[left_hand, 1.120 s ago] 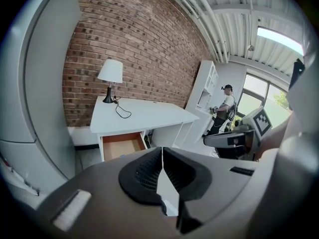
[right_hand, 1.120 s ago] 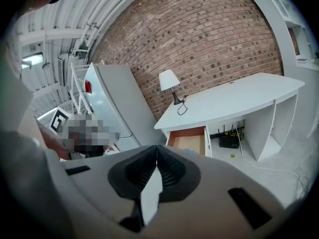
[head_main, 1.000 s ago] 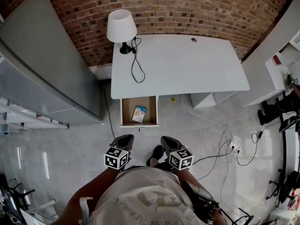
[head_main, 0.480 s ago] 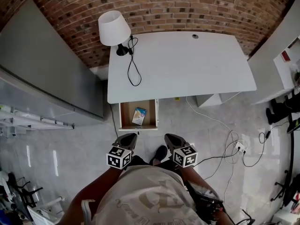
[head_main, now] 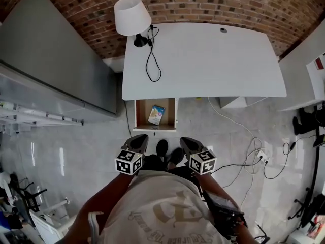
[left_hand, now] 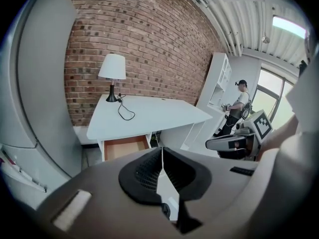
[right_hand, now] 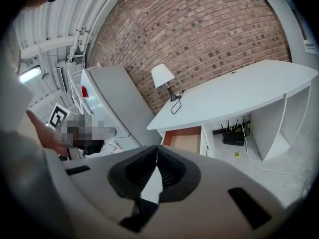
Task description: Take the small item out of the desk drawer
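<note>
We face a smooth white desk against a brick wall. The wooden drawer at its left corner holds 1 item. Left gripper and right gripper are closed, empty.

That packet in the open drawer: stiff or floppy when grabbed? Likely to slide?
The packet looks thin and flat, so it is probably light and somewhat floppy. It lies flat on the drawer floor, so it may slide when nudged before an edge lifts. It seems too flat to roll or tip.

Drawer open upward — approach from the front is free; desk edge covers its rear. Grey cabinet near on left, floor cables to the right — lamp at desk's left corner.
</note>
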Demonstrator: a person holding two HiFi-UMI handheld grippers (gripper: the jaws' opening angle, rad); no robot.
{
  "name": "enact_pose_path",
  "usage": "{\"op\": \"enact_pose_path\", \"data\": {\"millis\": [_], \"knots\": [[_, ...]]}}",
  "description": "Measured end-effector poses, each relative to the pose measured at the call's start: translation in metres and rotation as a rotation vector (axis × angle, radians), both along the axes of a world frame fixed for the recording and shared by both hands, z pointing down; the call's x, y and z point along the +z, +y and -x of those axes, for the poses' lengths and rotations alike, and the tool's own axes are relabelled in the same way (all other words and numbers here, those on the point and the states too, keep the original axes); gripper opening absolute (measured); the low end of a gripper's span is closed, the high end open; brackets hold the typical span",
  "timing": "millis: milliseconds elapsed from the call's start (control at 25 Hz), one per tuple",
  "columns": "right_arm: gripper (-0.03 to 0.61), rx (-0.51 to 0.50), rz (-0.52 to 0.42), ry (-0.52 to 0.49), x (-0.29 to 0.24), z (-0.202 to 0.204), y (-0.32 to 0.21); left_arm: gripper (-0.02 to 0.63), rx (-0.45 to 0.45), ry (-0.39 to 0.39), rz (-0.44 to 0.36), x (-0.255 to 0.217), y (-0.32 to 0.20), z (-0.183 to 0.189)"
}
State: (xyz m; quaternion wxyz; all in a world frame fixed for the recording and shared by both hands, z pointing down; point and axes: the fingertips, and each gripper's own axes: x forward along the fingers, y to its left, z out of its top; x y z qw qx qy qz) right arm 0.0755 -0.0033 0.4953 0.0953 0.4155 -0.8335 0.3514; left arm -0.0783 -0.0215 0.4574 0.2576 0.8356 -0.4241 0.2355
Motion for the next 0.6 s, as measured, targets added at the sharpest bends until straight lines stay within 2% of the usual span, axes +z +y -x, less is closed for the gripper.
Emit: {"op": "enact_pose_path", "data": {"millis": [280,600], "knots": [[0.006,0.031,0.013,0.035,-0.007,-0.002,-0.007,0.012,0.004,0.016,-0.018,-0.001,-0.031,0.006],[0.006,0.097,0.002,0.091,-0.012,-0.002,-0.023,0.006,0.033,0.059,0.019,0.017,-0.061,0.014]]}}
